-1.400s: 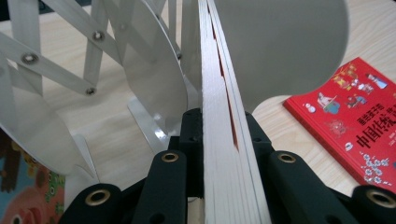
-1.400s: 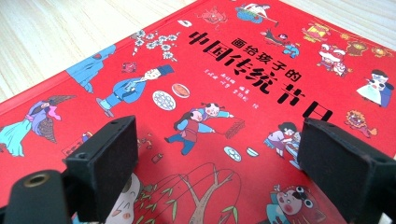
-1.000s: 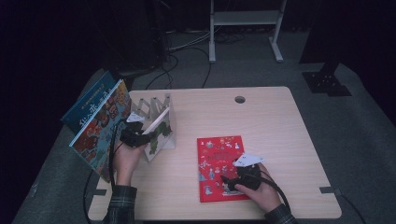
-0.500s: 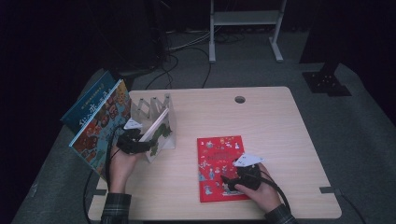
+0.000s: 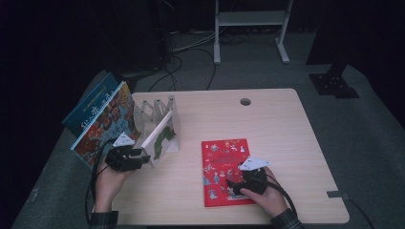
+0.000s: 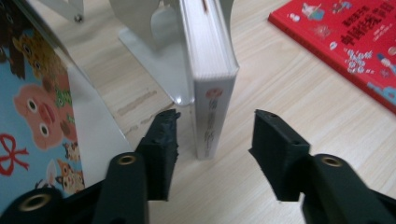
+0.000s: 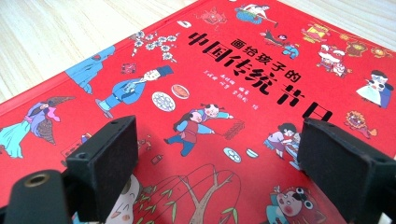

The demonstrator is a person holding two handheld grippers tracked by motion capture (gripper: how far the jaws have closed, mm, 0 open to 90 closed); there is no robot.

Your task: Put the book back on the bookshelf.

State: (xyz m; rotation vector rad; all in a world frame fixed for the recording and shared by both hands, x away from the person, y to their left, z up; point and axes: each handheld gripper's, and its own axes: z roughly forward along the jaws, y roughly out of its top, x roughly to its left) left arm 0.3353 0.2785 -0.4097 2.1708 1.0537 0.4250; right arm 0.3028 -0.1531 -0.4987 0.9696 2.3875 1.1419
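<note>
Standing upright in metal book rack (image 6: 154,65), white-spined book (image 6: 212,84) sat between left gripper (image 6: 215,133) jaws, just opened, pads clear. Right of rack, right gripper (image 7: 217,154) spread, unclenched over flat red picture book (image 7: 224,84).

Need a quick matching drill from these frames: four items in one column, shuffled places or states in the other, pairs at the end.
Things:
1. red book
2. white book
3. left gripper
4. right gripper

Places or states:
A. stands on edge in the metal rack
B. lies flat on the table
C. jaws apart over a red cover
D. jaws have just been opening, apart on either side of a book's spine without pressing on it

Pairs: 1-B, 2-A, 3-D, 4-C
</note>
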